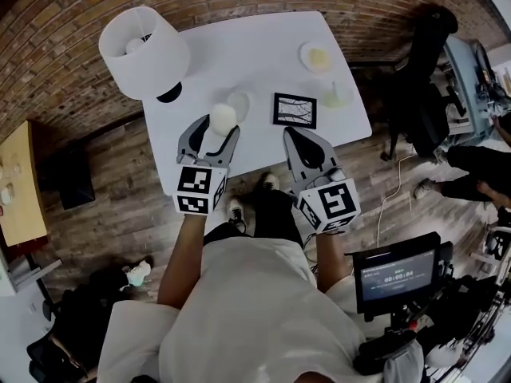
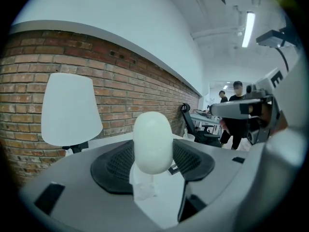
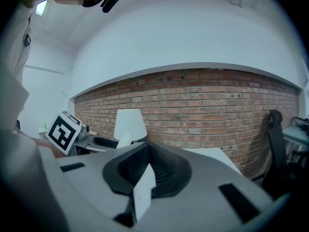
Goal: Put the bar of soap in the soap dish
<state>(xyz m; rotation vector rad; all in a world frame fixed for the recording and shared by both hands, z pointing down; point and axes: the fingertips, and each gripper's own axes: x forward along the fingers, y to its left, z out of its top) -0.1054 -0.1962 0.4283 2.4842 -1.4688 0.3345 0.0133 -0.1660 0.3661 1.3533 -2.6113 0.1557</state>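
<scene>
Red brick is seen on the wall (image 3: 203,105) behind a white bench (image 1: 255,46). Brown wood boards are seen on the floor (image 1: 112,206). A lamp (image 1: 144,52) with a big white shade is stood on the far left corner of the bench. A small picture in a black frame (image 1: 295,110) is laid flat near the front edge. A little round plate (image 1: 317,57) and a pale cup (image 1: 337,94) are set on the right side. A black chair (image 1: 423,62) is parked just off the right end of the bench. People are seen far back in the room in the left gripper view.

The bar of soap (image 1: 223,118) is held up over the front of the bench by the left claw (image 1: 222,126). It is white and shaped like an egg. In the left gripper view it is stood on end, so its long way runs up and down. Its round top is poked up above the jaws, and its lower part is pinched between them. A pale oval dish (image 1: 239,102) is seen on the bench just past the soap.

The right claw (image 1: 294,136) is held over the front edge, near the picture. Its jaws are pressed together and nothing is held in them.
</scene>
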